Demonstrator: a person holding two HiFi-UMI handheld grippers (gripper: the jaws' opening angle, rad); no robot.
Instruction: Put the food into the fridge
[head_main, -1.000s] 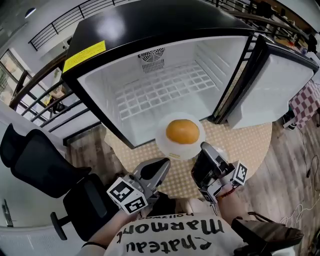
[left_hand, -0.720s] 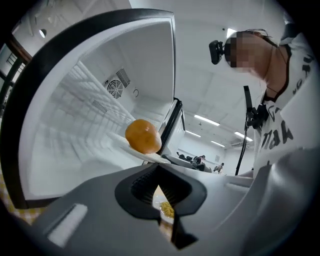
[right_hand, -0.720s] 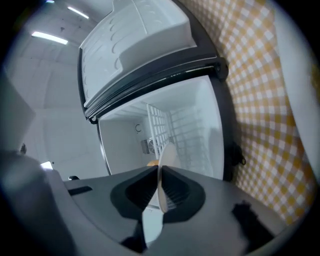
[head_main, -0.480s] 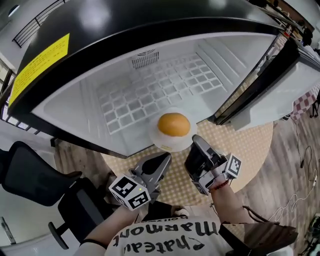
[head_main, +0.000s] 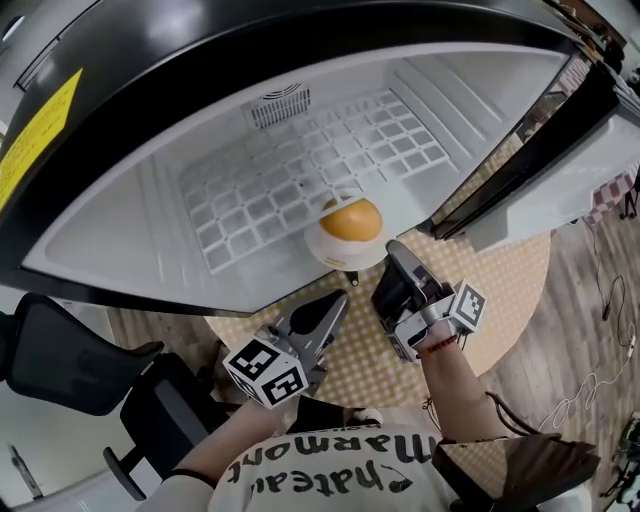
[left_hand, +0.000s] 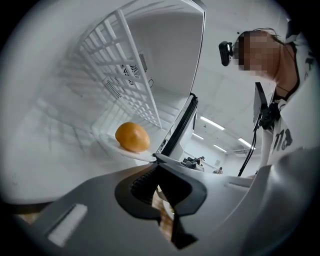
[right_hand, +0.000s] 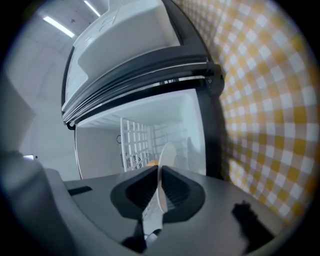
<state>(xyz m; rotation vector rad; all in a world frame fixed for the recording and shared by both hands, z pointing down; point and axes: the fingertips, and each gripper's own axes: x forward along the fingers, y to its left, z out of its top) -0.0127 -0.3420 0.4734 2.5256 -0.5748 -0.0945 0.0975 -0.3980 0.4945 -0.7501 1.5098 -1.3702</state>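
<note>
White plate (head_main: 326, 250) carrying an orange fruit (head_main: 351, 219) is pinched at its near rim by the right hand-held gripper (head_main: 393, 254). The right gripper view shows that rim edge-on, clamped between the two dark pads (right_hand: 180, 190). The fruit sits on the far half of the plate, beyond the jaw tips. Plate and fruit are just inside the mouth of the fridge (head_main: 130, 215), over the front edge of its wire shelf (head_main: 300, 170).

The left hand-held gripper (head_main: 335, 300) has its jaws together on nothing. It hangs outside the fridge over the yellow-checked cloth of the desk (head_main: 500, 290), just beside the right one. Its tip points up at the plate but stays apart from it.

The open door (head_main: 545, 150) swings out to the right, and its hinge post stands near the plate's right edge. To the left and behind the plate the shelf runs wide, back to the round vent (head_main: 278, 107).

Whether the plate rests on the shelf or is held above it cannot be told. In the right gripper view the plate hides all but a sliver of the fruit. The left gripper view shows fruit and plate clearly above its own body, which blocks most of the desk. An office chair (head_main: 70, 370) is cut off at the lower left.
</note>
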